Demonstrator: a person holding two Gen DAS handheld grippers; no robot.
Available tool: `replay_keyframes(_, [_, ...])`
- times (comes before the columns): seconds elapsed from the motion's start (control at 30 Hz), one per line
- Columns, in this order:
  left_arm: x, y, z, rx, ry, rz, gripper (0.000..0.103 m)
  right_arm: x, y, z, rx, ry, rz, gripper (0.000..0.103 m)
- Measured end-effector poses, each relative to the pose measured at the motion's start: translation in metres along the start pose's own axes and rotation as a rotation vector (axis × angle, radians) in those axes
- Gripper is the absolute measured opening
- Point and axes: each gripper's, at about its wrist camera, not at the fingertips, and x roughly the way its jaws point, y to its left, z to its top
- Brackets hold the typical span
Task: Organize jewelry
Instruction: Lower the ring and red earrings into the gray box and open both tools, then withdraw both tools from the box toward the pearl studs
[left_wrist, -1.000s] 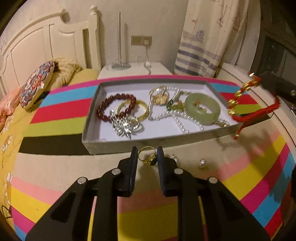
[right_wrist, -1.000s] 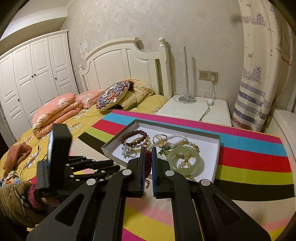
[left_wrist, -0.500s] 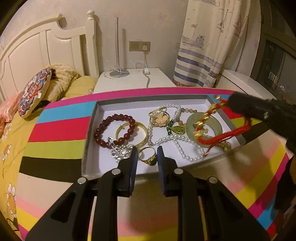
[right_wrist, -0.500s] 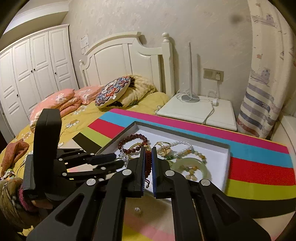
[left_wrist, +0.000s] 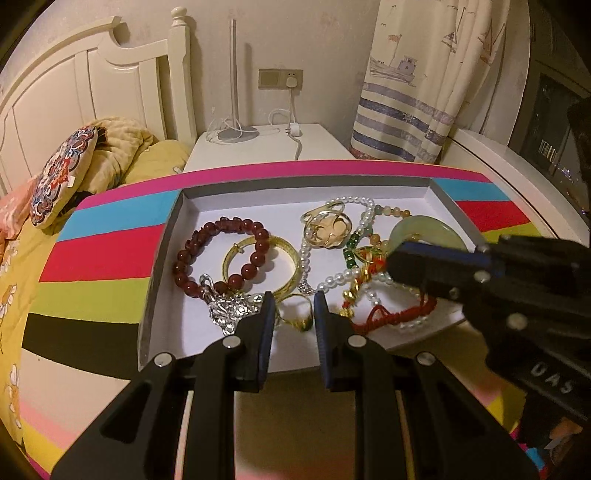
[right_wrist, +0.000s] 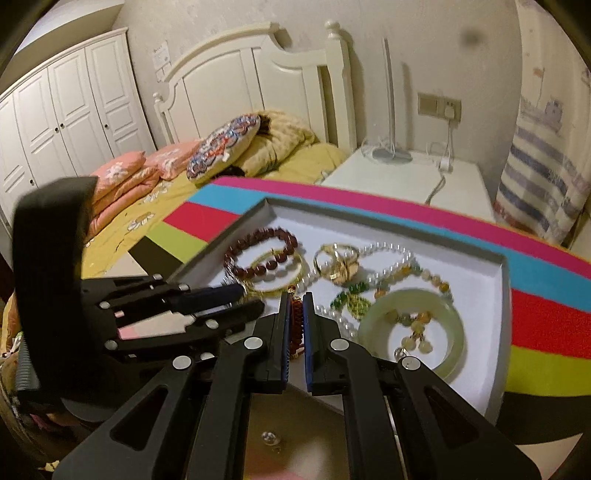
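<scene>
A grey box with a white floor (left_wrist: 236, 206) (right_wrist: 495, 295) sits on the striped cloth and holds several pieces: a dark red bead bracelet (left_wrist: 218, 254), a gold bangle (left_wrist: 258, 269), a pearl necklace (left_wrist: 354, 206), a jade bangle (right_wrist: 410, 328). My left gripper (left_wrist: 294, 312) is shut on a gold ring (left_wrist: 297, 319) over the box's front part. My right gripper (right_wrist: 295, 314) is shut on a red cord bracelet with gold beads (left_wrist: 384, 314) (right_wrist: 295, 321), which drapes onto the box floor at the right.
A loose pearl earring (right_wrist: 269, 437) lies on the cloth in front of the box. A white nightstand with a lamp (left_wrist: 266, 144) stands behind. A bed with pillows (right_wrist: 221, 155) is to the left, a striped curtain (left_wrist: 406, 122) to the right.
Both grippers have moved forward over the box. The red cord bracelet has come down onto the box floor. The gold ring has travelled from the cloth to above the box's front part.
</scene>
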Motion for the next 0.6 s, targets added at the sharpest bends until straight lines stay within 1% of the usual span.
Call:
replay_keyframes(0.03, [0.001, 0.000, 0.000, -0.001, 0.002, -0.001, 0.027, 0.002, -0.002, -0.001, 0.006, 0.008, -0.006, 0.007])
replay_keyframes(0.07, [0.001, 0.001, 0.000, -0.004, 0.000, -0.002, 0.038, 0.004, -0.003, -0.002, 0.010, 0.016, -0.010, 0.008])
replay_keyframes(0.1, [-0.001, 0.001, 0.000, -0.008, -0.008, -0.001, 0.049, 0.005, -0.004, -0.003, 0.012, 0.024, -0.011, 0.017])
replay_keyframes(0.13, [-0.002, 0.002, 0.000, -0.013, -0.015, 0.008, 0.050, 0.006, -0.005, -0.003, 0.016, 0.033, -0.014, 0.025])
replay_keyframes(0.17, [-0.004, 0.003, 0.000, -0.017, -0.020, 0.012, 0.052, 0.004, -0.007, -0.004, 0.027, 0.032, -0.025, 0.030])
replay_keyframes(0.2, [-0.006, 0.004, 0.000, -0.022, -0.022, 0.011, 0.057, 0.001, -0.009, -0.003, 0.036, 0.027, -0.025, 0.038])
replay_keyframes(0.23, [-0.012, 0.008, 0.001, -0.032, -0.033, 0.014, 0.061, -0.002, -0.011, -0.003, 0.043, 0.020, -0.022, 0.041])
replay_keyframes(0.3, [-0.027, 0.013, 0.003, -0.046, -0.067, 0.034, 0.069, -0.016, -0.012, 0.000, 0.052, -0.009, -0.031, 0.041])
replay_keyframes(0.33, [-0.036, 0.015, 0.004, -0.052, -0.084, 0.040, 0.072, -0.023, -0.011, 0.002, 0.051, -0.021, -0.034, 0.041])
replay_keyframes(0.37, [-0.047, 0.018, 0.006, -0.061, -0.108, 0.049, 0.079, -0.035, -0.010, 0.004, 0.046, -0.045, -0.040, 0.042])
replay_keyframes(0.4, [-0.059, 0.022, 0.006, -0.071, -0.132, 0.059, 0.087, -0.044, -0.008, 0.005, 0.041, -0.061, -0.046, 0.047])
replay_keyframes(0.43, [-0.073, 0.026, 0.005, -0.084, -0.162, 0.077, 0.091, -0.057, -0.005, 0.005, 0.034, -0.083, -0.056, 0.051])
replay_keyframes(0.47, [-0.088, 0.030, 0.003, -0.097, -0.190, 0.098, 0.097, -0.065, -0.004, 0.006, 0.030, -0.097, -0.064, 0.053])
replay_keyframes(0.5, [-0.102, 0.034, 0.000, -0.109, -0.214, 0.120, 0.101, -0.074, -0.003, 0.005, 0.029, -0.111, -0.071, 0.057])
replay_keyframes(0.53, [-0.111, 0.036, -0.002, -0.118, -0.227, 0.133, 0.101, -0.082, -0.002, 0.003, 0.031, -0.122, -0.075, 0.061])
replay_keyframes(0.6, [-0.127, 0.039, -0.010, -0.132, -0.233, 0.150, 0.101, -0.096, 0.001, -0.006, 0.034, -0.132, -0.079, 0.065])
